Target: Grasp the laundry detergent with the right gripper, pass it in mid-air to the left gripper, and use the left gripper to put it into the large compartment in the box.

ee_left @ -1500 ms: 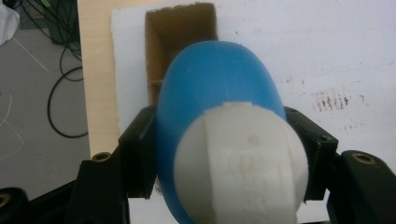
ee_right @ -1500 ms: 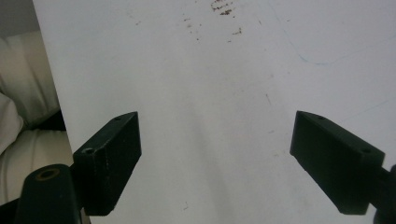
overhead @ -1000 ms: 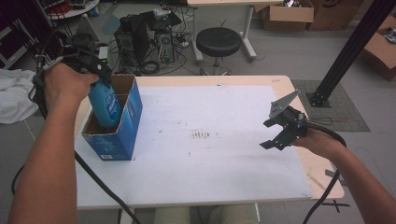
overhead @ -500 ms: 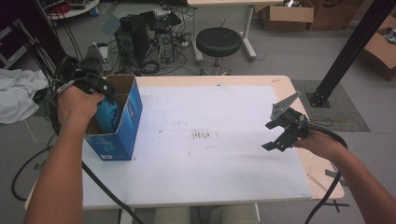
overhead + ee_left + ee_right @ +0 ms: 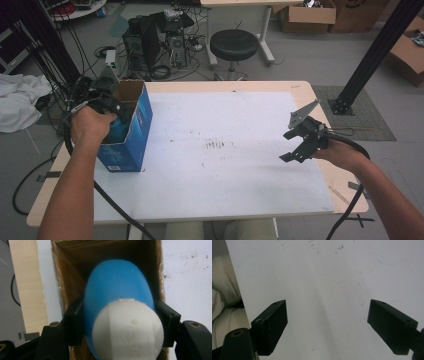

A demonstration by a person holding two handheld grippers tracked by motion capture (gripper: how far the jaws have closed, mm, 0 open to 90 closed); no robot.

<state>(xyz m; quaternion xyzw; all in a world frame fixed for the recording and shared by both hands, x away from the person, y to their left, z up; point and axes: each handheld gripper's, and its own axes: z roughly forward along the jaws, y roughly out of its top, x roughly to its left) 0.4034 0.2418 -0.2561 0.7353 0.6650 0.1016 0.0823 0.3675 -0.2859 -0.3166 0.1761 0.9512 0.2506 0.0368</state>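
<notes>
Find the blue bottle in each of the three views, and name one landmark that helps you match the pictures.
High view: the blue bottle sits at the left, down inside the blue box, under the left claw.
Left gripper view: it is at the centre, white cap nearest, clamped between the black jaws above the box's brown interior.
Right gripper view: not in it.
Shared landmark: the white tabletop, speckled with dark marks.

Bottle point(image 5: 117, 292): I see a blue plastic body with a white rounded cap point(image 5: 128, 331) facing my left camera, lowered bottom-first into the box.
Box point(image 5: 131, 131): blue outside, brown cardboard inside, top open, upright near the tabletop's left edge.
Grip: my left tool point(image 5: 120, 322) clamps the bottle's sides.
</notes>
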